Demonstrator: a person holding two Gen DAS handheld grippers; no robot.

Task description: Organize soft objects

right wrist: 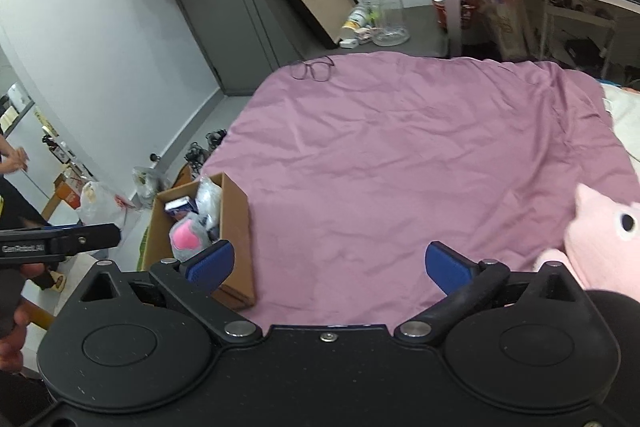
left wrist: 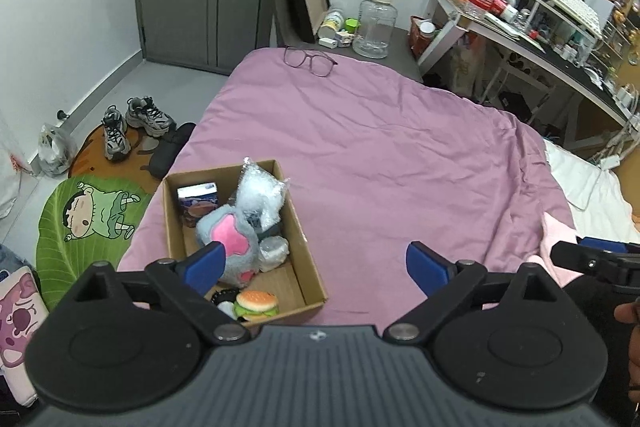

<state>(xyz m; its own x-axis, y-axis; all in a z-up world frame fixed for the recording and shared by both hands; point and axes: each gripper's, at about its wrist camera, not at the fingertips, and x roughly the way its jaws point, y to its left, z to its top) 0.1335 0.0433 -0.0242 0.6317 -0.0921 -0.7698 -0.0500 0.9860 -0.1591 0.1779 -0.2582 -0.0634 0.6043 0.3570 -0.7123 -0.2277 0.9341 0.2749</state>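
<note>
A cardboard box (left wrist: pixel 308 259) sits on the pink bedspread (left wrist: pixel 380 155) near the bed's left edge. Inside lie a grey and pink plush (left wrist: pixel 230 235), a burger toy (left wrist: pixel 256 305), a clear plastic bag (left wrist: pixel 258 187) and a small carton (left wrist: pixel 198 197). My left gripper (left wrist: pixel 316 263) is open and empty above the box's near right corner. My right gripper (right wrist: pixel 330 263) is open and empty over bare bedspread (right wrist: pixel 380 155), with the box (right wrist: pixel 236 227) at its left finger. A pink pig plush (right wrist: pixel 600 235) lies at the right edge of the right wrist view.
Glasses (left wrist: pixel 308 61) lie at the far end of the bed. A side table with a clear jug (left wrist: pixel 374 23) stands behind it, and a cluttered desk (left wrist: pixel 560 39) is at the right. Shoes (left wrist: pixel 132 125) and mats are on the floor to the left.
</note>
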